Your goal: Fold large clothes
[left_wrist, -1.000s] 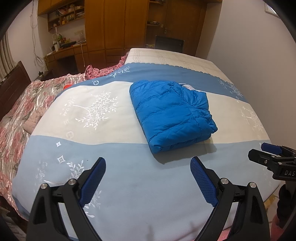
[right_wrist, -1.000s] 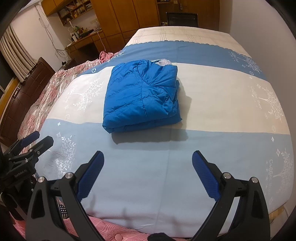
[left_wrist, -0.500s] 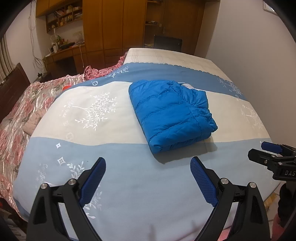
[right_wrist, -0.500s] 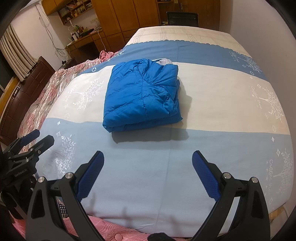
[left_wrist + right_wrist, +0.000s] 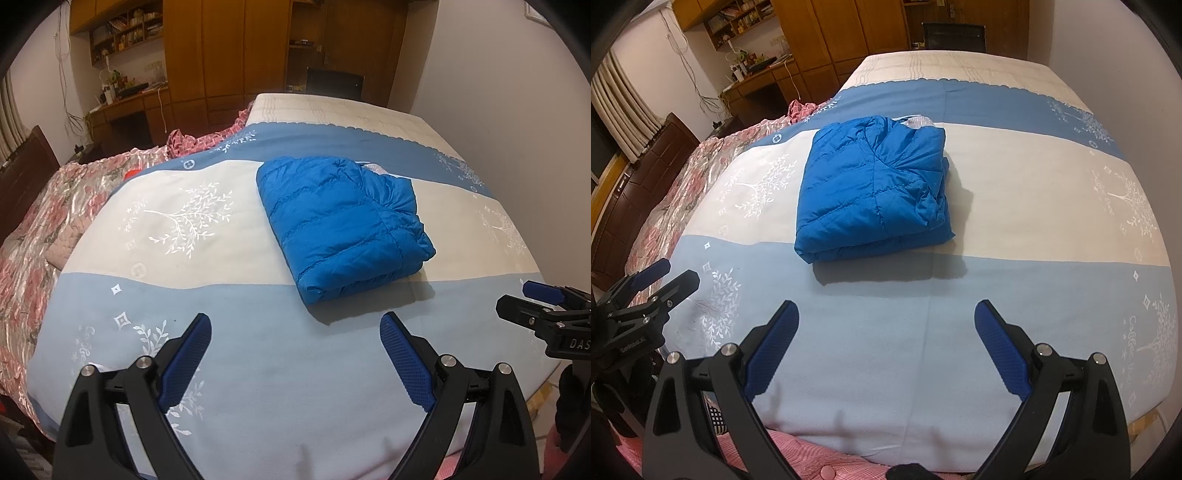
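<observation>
A blue puffer jacket (image 5: 343, 225) lies folded into a thick rectangle in the middle of the bed, on the white band of the blanket; it also shows in the right wrist view (image 5: 873, 188). My left gripper (image 5: 295, 354) is open and empty, held above the light blue band near the bed's front edge, short of the jacket. My right gripper (image 5: 884, 349) is open and empty too, at about the same distance. Each gripper shows at the edge of the other's view: the right one (image 5: 535, 310) and the left one (image 5: 665, 280).
The blue and white blanket (image 5: 207, 236) covers the bed. A pink floral quilt (image 5: 55, 206) lies bunched along the left side. A wooden headboard (image 5: 646, 177), a desk and wardrobes (image 5: 221, 55) stand behind. A white wall (image 5: 517, 110) runs along the right.
The left wrist view has shifted slightly; the jacket and both open grippers stay as they were.
</observation>
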`<act>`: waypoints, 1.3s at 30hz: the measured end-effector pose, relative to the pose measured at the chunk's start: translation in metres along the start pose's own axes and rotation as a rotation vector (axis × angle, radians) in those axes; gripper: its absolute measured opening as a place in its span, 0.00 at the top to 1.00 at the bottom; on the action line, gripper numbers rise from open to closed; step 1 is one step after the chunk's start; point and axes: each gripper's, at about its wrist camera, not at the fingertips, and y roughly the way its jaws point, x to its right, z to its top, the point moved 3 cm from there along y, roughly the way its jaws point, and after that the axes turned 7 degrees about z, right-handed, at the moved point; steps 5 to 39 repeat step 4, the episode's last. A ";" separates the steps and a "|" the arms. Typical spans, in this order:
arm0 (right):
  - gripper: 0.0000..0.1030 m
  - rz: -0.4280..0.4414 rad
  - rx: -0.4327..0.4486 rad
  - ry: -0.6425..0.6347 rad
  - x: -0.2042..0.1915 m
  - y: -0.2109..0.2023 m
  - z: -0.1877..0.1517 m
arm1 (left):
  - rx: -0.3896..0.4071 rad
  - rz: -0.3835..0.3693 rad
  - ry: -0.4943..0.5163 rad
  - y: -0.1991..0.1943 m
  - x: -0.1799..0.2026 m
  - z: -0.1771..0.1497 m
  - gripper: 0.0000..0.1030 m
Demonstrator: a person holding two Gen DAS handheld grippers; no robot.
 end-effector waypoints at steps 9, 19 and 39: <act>0.07 -0.001 0.000 0.003 0.001 -0.001 0.001 | -0.004 -0.003 0.001 0.002 -0.001 0.001 0.10; 0.07 -0.001 0.000 0.003 0.001 -0.001 0.001 | -0.004 -0.003 0.001 0.002 -0.001 0.001 0.10; 0.07 -0.001 0.000 0.003 0.001 -0.001 0.001 | -0.004 -0.003 0.001 0.002 -0.001 0.001 0.10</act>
